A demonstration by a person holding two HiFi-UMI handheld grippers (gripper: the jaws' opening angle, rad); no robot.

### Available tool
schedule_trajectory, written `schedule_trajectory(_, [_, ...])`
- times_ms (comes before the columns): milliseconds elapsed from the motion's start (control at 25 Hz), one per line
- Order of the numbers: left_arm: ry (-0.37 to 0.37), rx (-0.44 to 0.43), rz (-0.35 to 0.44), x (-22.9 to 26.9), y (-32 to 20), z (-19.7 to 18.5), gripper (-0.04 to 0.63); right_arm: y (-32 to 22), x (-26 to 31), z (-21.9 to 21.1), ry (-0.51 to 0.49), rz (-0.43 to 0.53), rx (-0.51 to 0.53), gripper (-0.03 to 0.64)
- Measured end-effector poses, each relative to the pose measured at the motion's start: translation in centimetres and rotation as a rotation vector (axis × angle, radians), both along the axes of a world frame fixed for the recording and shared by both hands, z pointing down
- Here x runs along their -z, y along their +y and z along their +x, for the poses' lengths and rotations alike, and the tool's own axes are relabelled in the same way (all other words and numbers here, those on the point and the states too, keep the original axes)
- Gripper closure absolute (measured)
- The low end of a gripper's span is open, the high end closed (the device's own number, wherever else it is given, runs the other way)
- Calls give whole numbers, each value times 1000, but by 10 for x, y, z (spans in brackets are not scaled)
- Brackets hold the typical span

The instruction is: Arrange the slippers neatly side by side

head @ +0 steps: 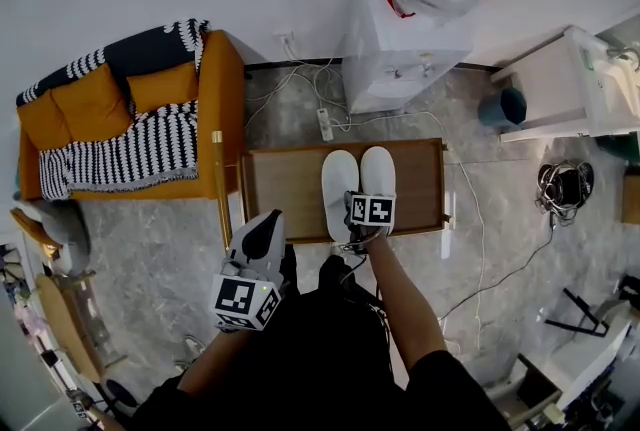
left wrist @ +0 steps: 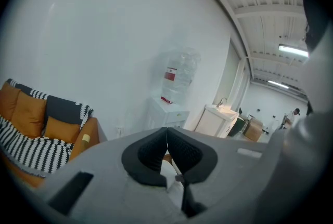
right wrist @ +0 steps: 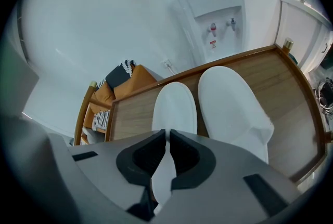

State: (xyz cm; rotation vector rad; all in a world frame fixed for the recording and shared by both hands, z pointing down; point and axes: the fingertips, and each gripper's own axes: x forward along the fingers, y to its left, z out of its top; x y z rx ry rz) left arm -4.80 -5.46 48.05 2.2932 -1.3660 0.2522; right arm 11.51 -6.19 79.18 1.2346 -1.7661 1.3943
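Two white slippers lie side by side on a low wooden table (head: 280, 184), toes pointing toward the far wall. The left slipper (head: 339, 181) (right wrist: 175, 108) and the right slipper (head: 377, 169) (right wrist: 229, 106) are almost touching. My right gripper (head: 358, 224) (right wrist: 167, 137) is at their heel end, shut on the thin heel edge of the left slipper; white fabric shows between its jaws. My left gripper (head: 268, 227) (left wrist: 166, 134) is held up near my body, left of the table's front edge, away from the slippers. Its jaws are shut with nothing between them.
A water dispenser (head: 400, 49) (right wrist: 216, 15) stands against the wall behind the table, with a power strip and cables (head: 325, 124) on the floor before it. An orange sofa (head: 120, 119) with a striped throw is to the left. A white cabinet (head: 570, 84) is at the right.
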Motion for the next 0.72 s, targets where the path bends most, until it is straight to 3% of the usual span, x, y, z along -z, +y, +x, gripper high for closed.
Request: schedule_trajectory(720, [-5, 17, -9, -3, 7, -8, 580, 2, -10, 8, 55, 3, -6, 583])
